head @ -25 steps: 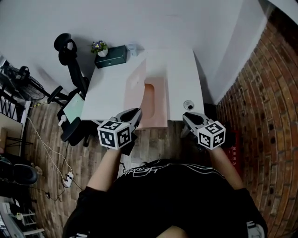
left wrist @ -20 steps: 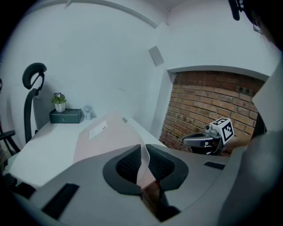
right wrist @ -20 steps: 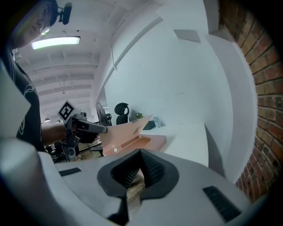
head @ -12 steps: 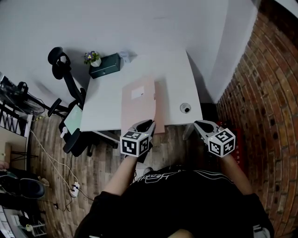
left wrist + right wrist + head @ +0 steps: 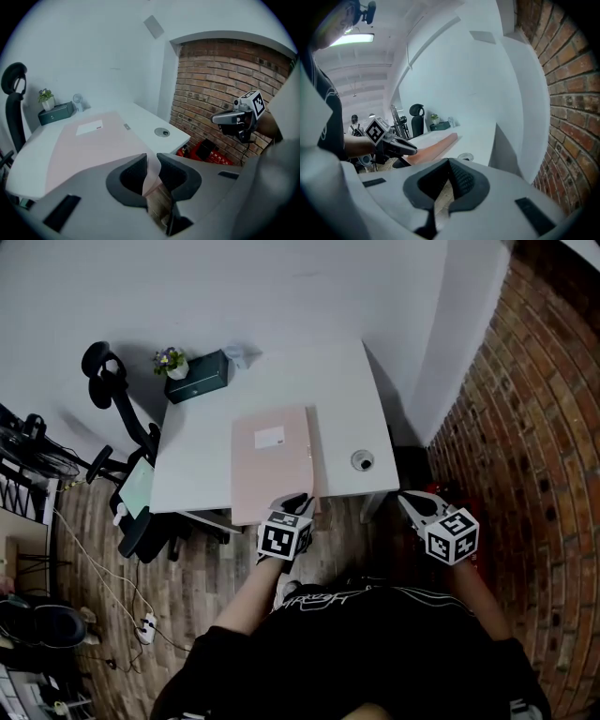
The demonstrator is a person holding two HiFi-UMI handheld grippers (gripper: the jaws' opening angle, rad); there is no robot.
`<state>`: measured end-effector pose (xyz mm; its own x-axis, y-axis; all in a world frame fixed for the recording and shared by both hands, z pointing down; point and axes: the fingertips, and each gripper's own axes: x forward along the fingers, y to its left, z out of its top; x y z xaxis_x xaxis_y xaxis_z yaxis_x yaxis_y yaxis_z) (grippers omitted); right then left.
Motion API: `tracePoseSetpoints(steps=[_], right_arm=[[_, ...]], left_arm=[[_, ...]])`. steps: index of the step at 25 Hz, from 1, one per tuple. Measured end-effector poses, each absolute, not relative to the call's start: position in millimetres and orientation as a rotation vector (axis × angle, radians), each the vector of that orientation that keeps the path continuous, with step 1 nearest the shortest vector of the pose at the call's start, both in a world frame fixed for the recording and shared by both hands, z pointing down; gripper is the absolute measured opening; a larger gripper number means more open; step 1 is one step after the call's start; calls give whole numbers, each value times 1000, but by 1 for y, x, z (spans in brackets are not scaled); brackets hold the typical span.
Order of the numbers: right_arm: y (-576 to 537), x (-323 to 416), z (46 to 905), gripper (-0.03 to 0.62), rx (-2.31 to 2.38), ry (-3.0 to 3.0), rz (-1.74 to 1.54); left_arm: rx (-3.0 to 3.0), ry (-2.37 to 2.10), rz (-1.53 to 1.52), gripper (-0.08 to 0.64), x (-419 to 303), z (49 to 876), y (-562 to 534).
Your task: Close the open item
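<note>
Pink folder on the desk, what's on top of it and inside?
The pink folder bears a white label on top; the left tool straddles its near corner, jaws opening. Closed, so its inside is hidden.

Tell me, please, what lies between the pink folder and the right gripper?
A round cable grommet in the desk, right of the pink folder, in the head view.

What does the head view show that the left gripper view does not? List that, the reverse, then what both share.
Head view only: the person's black shirt and a white cable on the floor. Left gripper view only: the left hand-held gripper with its jaws opening and the pink folder's corner between them. Both: the folder closed flat on the white desk, the grommet, and the right hand-held gripper.
</note>
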<state>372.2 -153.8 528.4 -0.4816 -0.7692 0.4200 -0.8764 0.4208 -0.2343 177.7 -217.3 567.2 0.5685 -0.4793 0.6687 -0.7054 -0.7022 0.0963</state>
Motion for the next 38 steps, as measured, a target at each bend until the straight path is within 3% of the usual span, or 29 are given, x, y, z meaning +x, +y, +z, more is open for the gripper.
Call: tracePoseSetpoints(steps=[8,16,23,34,38], right_arm=[[-157,377,529,3,1456,-2415,635],[-154,375,531,5,1471,-2395,647],[-148,354,512,5,1481,-2447,664],[-114,264,426,3,1347,-2774,788],[-95,230,411,2,1245,-2848,754]], left_arm=[[2424,-886,945,117,185,584,-215],[2346,-748,814,163,191,586,-209],[2405,-688,786,245,189,569,-200],[2543,-667,538,244,146,474,-153],[2570,-661,394,166,128,443,-129]])
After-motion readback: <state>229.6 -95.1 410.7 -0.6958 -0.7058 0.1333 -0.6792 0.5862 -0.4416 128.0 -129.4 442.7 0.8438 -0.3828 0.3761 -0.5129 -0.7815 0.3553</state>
